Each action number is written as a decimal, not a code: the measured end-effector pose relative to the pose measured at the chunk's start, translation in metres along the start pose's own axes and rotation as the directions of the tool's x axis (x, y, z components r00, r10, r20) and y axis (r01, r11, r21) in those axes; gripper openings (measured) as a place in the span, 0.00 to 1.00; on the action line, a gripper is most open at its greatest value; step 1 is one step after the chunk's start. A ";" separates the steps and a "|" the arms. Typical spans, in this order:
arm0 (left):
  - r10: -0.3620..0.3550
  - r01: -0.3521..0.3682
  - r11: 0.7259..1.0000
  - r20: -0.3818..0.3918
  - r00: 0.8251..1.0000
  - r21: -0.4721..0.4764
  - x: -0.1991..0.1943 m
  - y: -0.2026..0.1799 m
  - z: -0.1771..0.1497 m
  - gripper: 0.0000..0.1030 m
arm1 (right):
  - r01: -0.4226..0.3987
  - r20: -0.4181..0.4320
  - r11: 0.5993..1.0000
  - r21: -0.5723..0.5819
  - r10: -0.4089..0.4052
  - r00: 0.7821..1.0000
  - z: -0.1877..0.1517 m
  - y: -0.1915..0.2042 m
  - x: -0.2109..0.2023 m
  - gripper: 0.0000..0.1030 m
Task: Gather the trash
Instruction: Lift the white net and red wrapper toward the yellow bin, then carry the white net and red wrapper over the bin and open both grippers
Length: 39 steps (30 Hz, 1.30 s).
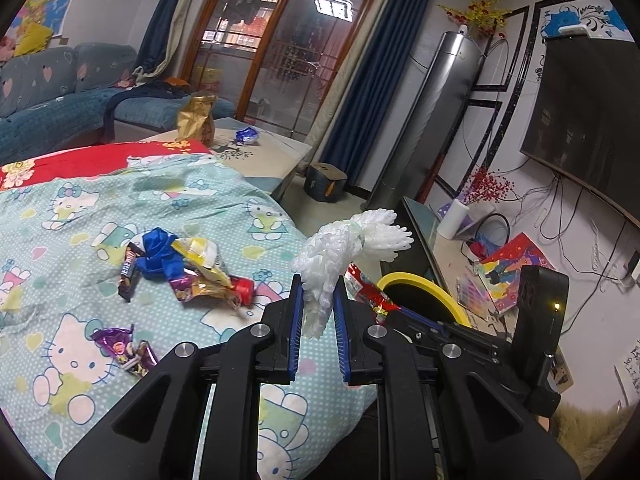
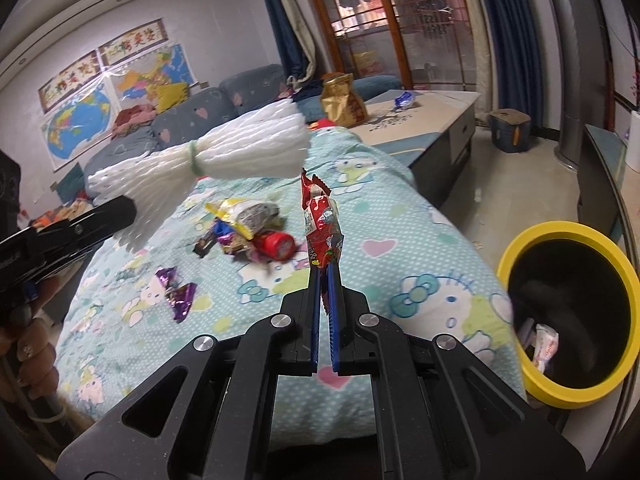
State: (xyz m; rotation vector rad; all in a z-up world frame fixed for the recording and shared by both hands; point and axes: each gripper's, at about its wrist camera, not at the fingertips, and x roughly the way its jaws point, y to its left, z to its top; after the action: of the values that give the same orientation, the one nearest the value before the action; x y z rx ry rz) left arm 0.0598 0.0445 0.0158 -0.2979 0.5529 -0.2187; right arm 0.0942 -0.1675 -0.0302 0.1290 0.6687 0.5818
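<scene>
Above quilt (image 1: 120,208): left gripper (image 1: 319,284) clamped on white foam net (image 1: 340,248); right gripper (image 2: 325,276) clamped on red wrapper (image 2: 322,224). Wrapper pile (image 2: 248,228) on quilt; purple wrapper (image 2: 178,292) nearer. Yellow-rimmed bin (image 2: 516,248) at right beside bed.

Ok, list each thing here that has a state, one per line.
Left tongs: shut on white foam net.
Right tongs: shut on red wrapper.
Yellow-rimmed bin: open, some trash inside.
Wrapper pile: loose on the blanket.
Purple wrapper: lying apart, uncollected.
</scene>
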 end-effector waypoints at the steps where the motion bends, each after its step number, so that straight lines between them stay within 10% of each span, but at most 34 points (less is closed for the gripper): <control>1: -0.002 0.002 1.000 -0.001 1.000 0.002 0.001 -0.001 0.000 0.14 | 0.010 0.003 1.000 0.009 -0.010 1.000 0.000 -0.004 -0.002 0.02; 39: -0.071 0.081 0.986 -0.077 0.995 0.143 0.064 -0.076 -0.003 0.14 | 0.206 0.101 0.953 0.222 -0.233 0.967 -0.004 -0.110 -0.048 0.02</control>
State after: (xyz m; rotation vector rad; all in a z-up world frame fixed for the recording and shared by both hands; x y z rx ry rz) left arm 0.1021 -0.0452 0.0080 -0.1691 0.5936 -0.3434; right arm 0.1127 -0.2854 -0.0398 0.2827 0.6103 0.2843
